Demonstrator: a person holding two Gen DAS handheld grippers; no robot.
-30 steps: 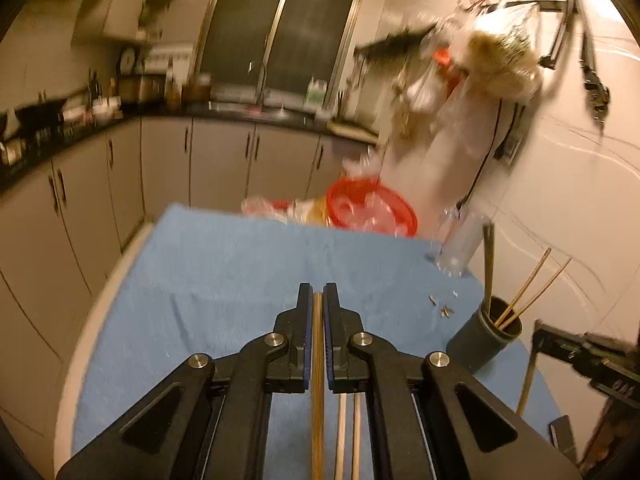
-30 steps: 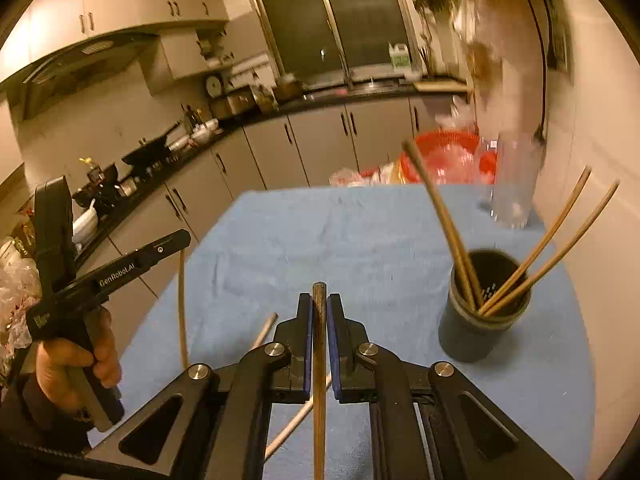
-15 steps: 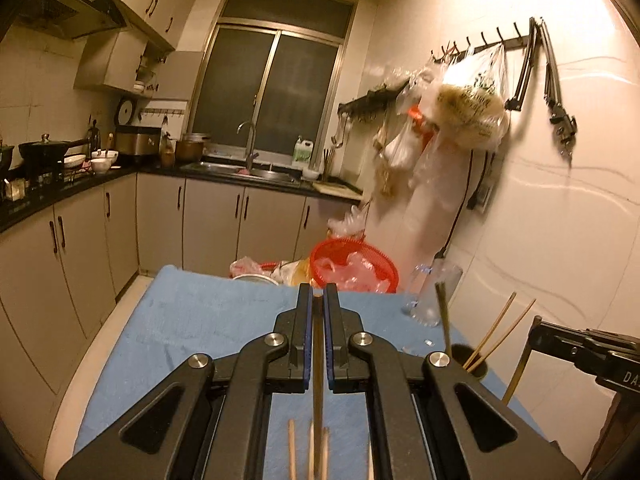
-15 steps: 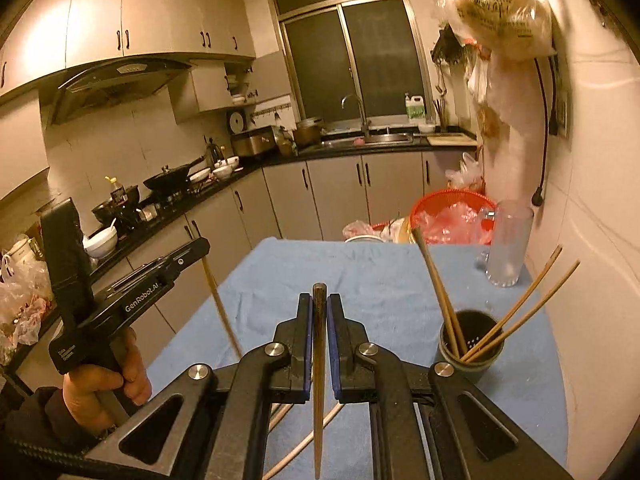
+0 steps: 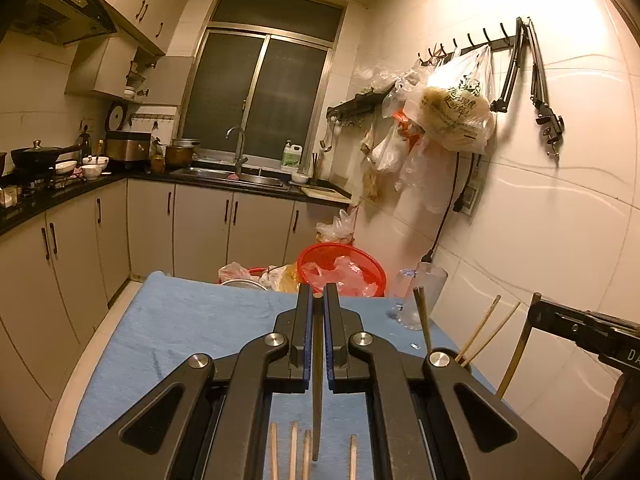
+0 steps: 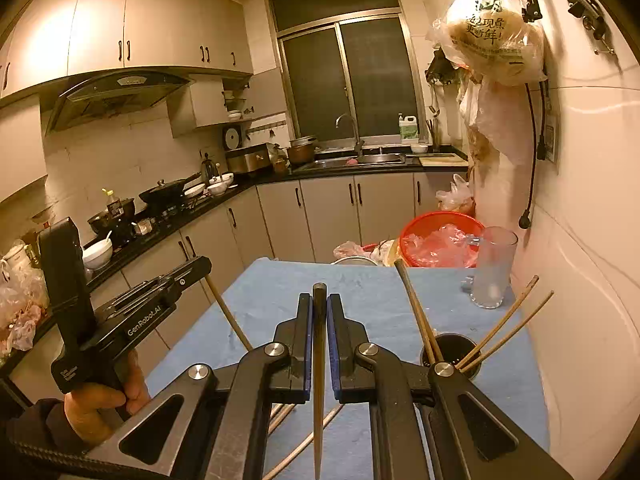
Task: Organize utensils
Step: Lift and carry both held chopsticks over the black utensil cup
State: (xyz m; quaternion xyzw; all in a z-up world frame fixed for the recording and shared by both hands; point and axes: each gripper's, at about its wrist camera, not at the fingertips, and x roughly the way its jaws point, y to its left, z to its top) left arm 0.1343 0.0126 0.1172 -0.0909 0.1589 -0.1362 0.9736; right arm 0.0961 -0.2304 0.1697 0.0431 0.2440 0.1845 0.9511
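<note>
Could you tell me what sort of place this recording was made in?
Most likely a home kitchen: a sink with a tap sits under the window, a range hood hangs over pans on the counter, and cabinets line the walls.

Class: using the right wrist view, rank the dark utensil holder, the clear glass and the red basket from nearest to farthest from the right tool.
1. Dark utensil holder: right of the right tool, on the blue cloth.
2. Clear glass: farther right, near the wall.
3. Red basket: beyond the table's far edge.
</note>
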